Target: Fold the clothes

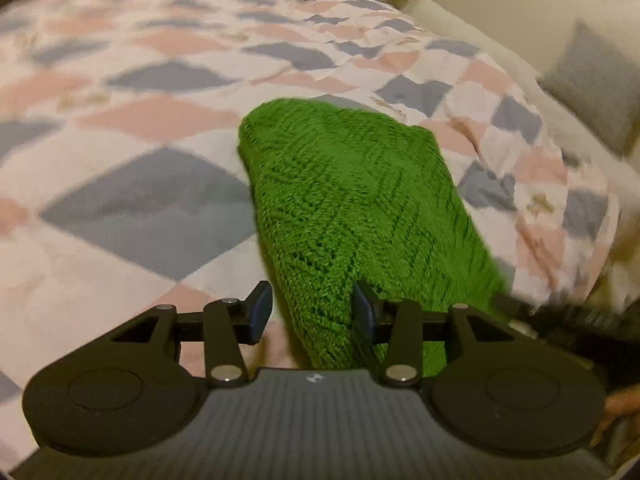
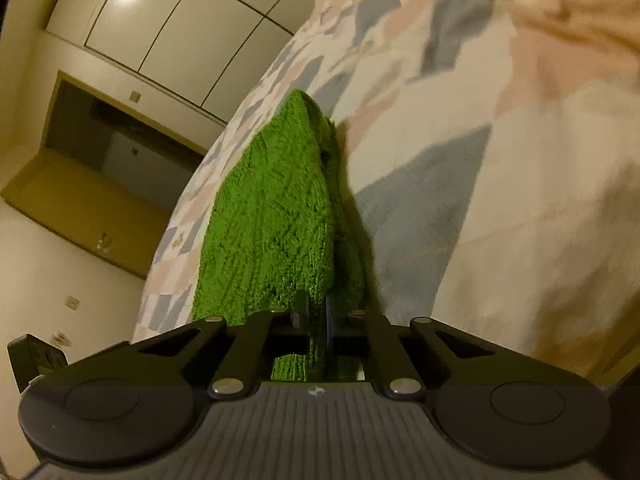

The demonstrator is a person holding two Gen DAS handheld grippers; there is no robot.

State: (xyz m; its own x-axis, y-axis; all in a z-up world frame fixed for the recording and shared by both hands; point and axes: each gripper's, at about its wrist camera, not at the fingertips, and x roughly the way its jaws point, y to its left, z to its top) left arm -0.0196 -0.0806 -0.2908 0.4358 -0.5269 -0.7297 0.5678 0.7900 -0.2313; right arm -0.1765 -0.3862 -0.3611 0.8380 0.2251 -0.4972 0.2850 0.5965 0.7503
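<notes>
A bright green knitted garment point(image 1: 344, 184) stretches over the bed from my left gripper point(image 1: 312, 314) toward the middle of the quilt. A bunched fold of it fills the space between the blue pads, and the gripper is shut on it. In the right wrist view the same garment point(image 2: 272, 216) runs away from me as a folded strip with a layer tucked underneath. My right gripper point(image 2: 317, 320) is shut on its near edge, pads almost together. The view is tilted sideways.
A quilt point(image 1: 140, 120) with pink, grey and white diamonds covers the bed. A grey pillow point(image 1: 592, 80) leans at the far right. A white wardrobe point(image 2: 180, 20) and a wooden niche point(image 2: 100, 160) stand beyond the bed. A hand point(image 1: 624, 400) shows at the right edge.
</notes>
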